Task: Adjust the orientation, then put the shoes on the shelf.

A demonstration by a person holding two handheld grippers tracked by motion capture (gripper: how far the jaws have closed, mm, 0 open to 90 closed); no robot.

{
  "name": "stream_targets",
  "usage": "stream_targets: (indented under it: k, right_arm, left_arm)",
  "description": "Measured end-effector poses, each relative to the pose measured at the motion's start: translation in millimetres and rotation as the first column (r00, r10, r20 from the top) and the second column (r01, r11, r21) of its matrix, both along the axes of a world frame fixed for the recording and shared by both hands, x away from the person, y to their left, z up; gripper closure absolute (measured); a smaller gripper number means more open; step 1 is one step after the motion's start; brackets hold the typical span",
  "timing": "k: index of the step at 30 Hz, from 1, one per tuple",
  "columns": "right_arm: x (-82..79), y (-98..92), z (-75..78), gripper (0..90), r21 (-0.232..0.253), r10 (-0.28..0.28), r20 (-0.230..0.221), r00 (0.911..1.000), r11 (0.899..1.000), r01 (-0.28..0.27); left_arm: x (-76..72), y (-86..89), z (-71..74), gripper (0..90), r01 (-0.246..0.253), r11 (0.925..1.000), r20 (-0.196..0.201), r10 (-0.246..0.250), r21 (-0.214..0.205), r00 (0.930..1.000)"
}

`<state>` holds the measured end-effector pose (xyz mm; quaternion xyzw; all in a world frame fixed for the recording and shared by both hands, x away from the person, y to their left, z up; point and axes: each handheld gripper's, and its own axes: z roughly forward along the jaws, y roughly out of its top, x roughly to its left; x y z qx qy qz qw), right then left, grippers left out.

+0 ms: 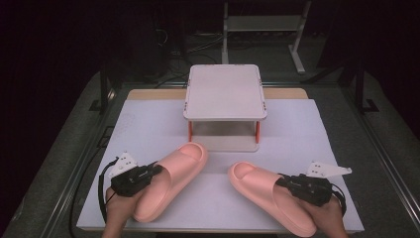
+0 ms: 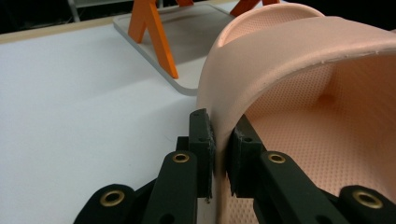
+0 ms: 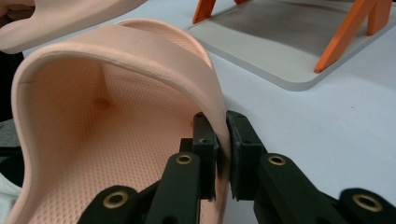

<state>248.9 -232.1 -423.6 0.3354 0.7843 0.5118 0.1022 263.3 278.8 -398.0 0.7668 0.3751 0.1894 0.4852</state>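
Two pink foam slide sandals lie on a white tabletop (image 1: 297,124), near its front edge, toes pointing away from the person and angled slightly toward each other. The left slide (image 1: 171,178) sits at the left of the high view, the right slide (image 1: 270,196) at the right, well apart from each other. Each is a soft peach-pink, moulded in one piece, with a thick rounded sole, a broad arched strap across the top and a footbed covered in fine dimples. The left tool (image 1: 157,171), held in the person's left hand (image 1: 119,208), is clamped shut on the outer side of the left slide's strap; in the left gripper view its black pads (image 2: 205,140) pinch the thin strap wall (image 2: 280,51) where it meets the sole. The right tool (image 1: 282,182), held in the right hand (image 1: 329,215), is likewise closed tight on the outer side of the right slide's strap, seen in the right gripper view with the strap edge (image 3: 140,51) squeezed between the pads (image 3: 243,140). Beyond the slides, at the middle of the tabletop, stands a small two-tier rack (image 1: 225,91) with a pale grey top shelf, a matching base tray and orange legs (image 2: 154,32). The room around the tabletop is dark.
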Motion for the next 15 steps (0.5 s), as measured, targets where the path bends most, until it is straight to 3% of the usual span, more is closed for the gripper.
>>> stream_targets:
  k: [15]
  right_arm:
    - [-8.0,6.8,13.9,82.2,0.039,0.057,0.025,0.9981,0.998,-0.058]
  left_arm:
    - [-4.5,8.5,15.1,81.8,-0.008,0.9993,0.022,0.009,-0.037,0.9997]
